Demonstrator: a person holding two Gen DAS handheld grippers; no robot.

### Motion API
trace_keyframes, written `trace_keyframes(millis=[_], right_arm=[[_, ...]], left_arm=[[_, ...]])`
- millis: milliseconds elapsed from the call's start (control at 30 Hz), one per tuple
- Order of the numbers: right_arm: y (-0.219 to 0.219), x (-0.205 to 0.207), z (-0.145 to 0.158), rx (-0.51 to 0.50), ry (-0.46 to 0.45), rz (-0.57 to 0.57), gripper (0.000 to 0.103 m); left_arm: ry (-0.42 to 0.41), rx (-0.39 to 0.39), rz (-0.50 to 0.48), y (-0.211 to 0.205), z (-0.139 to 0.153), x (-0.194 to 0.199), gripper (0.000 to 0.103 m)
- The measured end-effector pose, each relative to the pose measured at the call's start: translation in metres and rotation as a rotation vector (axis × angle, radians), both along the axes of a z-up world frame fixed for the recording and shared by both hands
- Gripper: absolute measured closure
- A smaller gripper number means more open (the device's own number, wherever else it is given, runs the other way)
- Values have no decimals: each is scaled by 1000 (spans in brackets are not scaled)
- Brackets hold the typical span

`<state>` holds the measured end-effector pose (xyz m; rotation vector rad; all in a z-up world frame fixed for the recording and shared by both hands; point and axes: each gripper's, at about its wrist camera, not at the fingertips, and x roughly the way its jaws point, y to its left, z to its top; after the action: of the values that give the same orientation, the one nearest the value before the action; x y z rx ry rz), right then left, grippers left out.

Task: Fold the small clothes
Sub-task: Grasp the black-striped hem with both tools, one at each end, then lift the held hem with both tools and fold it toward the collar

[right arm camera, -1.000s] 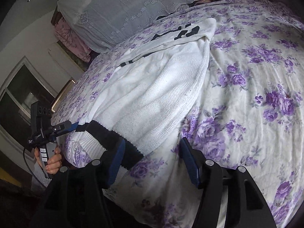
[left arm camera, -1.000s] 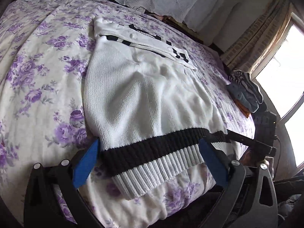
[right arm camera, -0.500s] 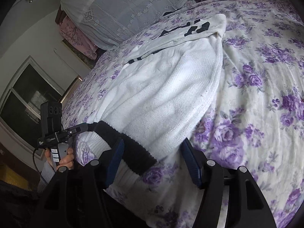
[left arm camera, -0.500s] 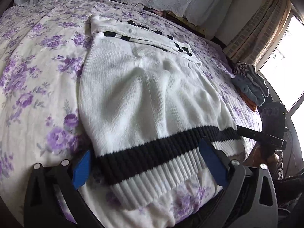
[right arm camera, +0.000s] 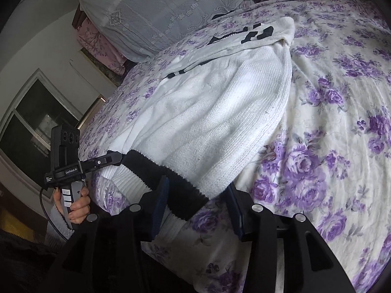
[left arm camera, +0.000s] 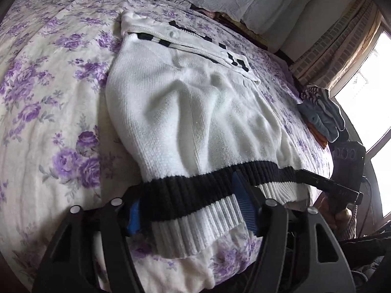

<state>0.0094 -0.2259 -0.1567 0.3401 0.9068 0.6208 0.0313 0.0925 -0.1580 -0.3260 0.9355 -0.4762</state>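
A white knit sweater [left arm camera: 195,112] with a black band and white ribbed hem [left arm camera: 195,210] lies flat on the floral bedspread [left arm camera: 48,97]. It also shows in the right wrist view [right arm camera: 215,122]. My left gripper [left arm camera: 188,210] has its blue pads around the hem, narrowed but with bunched cloth between them. My right gripper [right arm camera: 198,202] stands open around the hem's other corner [right arm camera: 178,190]. The left gripper also shows in the right wrist view [right arm camera: 114,158], its tip at the hem.
Pillows under a lace cover [right arm camera: 171,9] lie at the head of the bed. Folded grey clothes [left arm camera: 320,114] sit at the bed's right edge by a curtained window [left arm camera: 337,46]. The bed's front edge drops off just below both grippers.
Both grippers have moved forward onto the hem. The left jaws have narrowed from wide open to close around the hem. The right jaws stay open.
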Motion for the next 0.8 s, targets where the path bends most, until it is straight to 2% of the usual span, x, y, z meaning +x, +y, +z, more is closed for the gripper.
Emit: trace_keyframes(millis=[67,100,133,167,233,367,500,600,800], right_arm=[[2,7,0,21,-5,-17,61],[2,10,0,30,-17,-35,76],[2,13,0,46,-17,-52,86],[-1,14,-1,74,-12,-65,88],[-5,11,5,85,-34,-77,90],[-19,2,29,115,-106,-90,91],[-20,-10,48,94,-160,-78,91],[-26,-11,43,90,-139,-78,91],[-37,-5,22,109,-58,-75,91]], left_arm=[[-11,23,6,-8,1,7,38],[-14,29,21,-10,2,11,48],[-11,30,38,-9,2,15,71],[-4,22,46,-7,4,17,83],[-14,-10,50,0,8,15,85],[-81,0,44,3,29,1,85],[-127,73,28,-11,43,-10,85],[-127,92,16,-17,40,-18,85],[-66,47,6,-5,20,-21,81]])
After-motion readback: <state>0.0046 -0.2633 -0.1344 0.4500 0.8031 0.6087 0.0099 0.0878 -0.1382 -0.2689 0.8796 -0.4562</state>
